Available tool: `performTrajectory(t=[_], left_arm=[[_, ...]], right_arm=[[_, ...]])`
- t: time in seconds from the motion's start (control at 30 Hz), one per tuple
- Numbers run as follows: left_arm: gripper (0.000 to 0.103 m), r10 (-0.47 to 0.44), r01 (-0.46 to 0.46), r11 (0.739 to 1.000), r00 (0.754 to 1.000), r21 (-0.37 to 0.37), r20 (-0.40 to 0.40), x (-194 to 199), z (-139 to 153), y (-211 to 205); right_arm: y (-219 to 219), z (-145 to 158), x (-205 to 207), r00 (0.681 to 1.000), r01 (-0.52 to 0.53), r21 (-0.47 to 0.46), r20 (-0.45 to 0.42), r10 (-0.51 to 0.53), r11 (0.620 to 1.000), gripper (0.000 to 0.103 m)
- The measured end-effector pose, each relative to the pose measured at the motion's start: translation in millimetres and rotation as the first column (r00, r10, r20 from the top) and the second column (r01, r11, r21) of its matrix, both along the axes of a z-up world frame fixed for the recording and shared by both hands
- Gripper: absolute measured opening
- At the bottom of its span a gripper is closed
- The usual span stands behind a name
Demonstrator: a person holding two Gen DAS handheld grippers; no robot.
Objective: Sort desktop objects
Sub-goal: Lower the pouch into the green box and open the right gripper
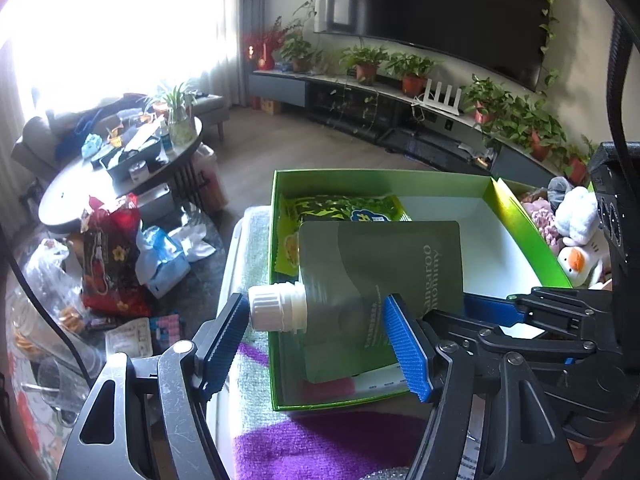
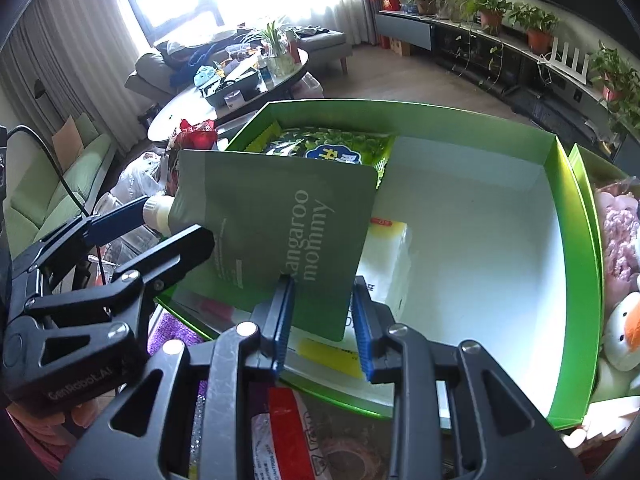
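Taking the round coffee table (image 1: 76, 184) as our landmark, we see a grey sofa (image 1: 36, 136) just behind it under the bright window (image 1: 120, 24). On its top stand a leafy plant in a glass (image 1: 178, 114) and a dark tray (image 1: 132, 156). Just in front of it, on the floor, lie a red bag (image 1: 110, 256) and crumpled plastic bags (image 1: 52, 268). Well apart from it, along the far wall, we see a low cabinet (image 1: 360, 100) carrying potted plants (image 1: 412, 74), with a dark television (image 1: 440, 4) above.
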State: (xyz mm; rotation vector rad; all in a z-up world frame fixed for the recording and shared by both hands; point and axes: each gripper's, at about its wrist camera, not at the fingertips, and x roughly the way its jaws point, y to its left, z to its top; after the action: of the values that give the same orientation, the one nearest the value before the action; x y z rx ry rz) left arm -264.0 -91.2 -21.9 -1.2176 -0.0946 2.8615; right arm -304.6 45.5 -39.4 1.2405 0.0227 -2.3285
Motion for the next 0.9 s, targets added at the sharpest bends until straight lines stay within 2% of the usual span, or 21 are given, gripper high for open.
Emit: performTrajectory(t=[0.13,0.23,0.37,0.57,0.7,0.9], left_arm=[[0.069,0.005,-0.005,1.0,1.0,0.013,0.015,1,-4,0],[0.069,0.007,-0.007,1.0,1.0,0.005,-0.007,6,-3,1],[0.069,0.021,-0.022,0.999,0.999,-0.023,-0.045,11,1,4],[0.069,0.013,-0.014,1.0,0.998,-0.023,-0.06,12,1,8],[0.069,0.013,-0.015,0.998,0.999,-0.054,-0.05,12,0,14],[0.074,0.039,-0.042,0.996,0.999,-0.075,-0.038,13,1,19]], right_arm=[[0,0,-1,1.0,0.025,0.027,-0.016,-0.025,0.999,0.035],[3,1,-1,0.999,0.04,0.025,-0.029,-0.039,0.999,0.038],[5,3,0,0.998,0.038,0.014,-0.047,-0.038,0.999,0.039],[12,2,0,0.998,0.055,-0.032,-0.04,-0.056,0.998,0.039],[15,4,3,0.995,0.074,-0.044,-0.059,-0.077,0.996,0.039],[23,6,6,0.991,0.113,-0.011,-0.065,-0.113,0.994,0.048]])
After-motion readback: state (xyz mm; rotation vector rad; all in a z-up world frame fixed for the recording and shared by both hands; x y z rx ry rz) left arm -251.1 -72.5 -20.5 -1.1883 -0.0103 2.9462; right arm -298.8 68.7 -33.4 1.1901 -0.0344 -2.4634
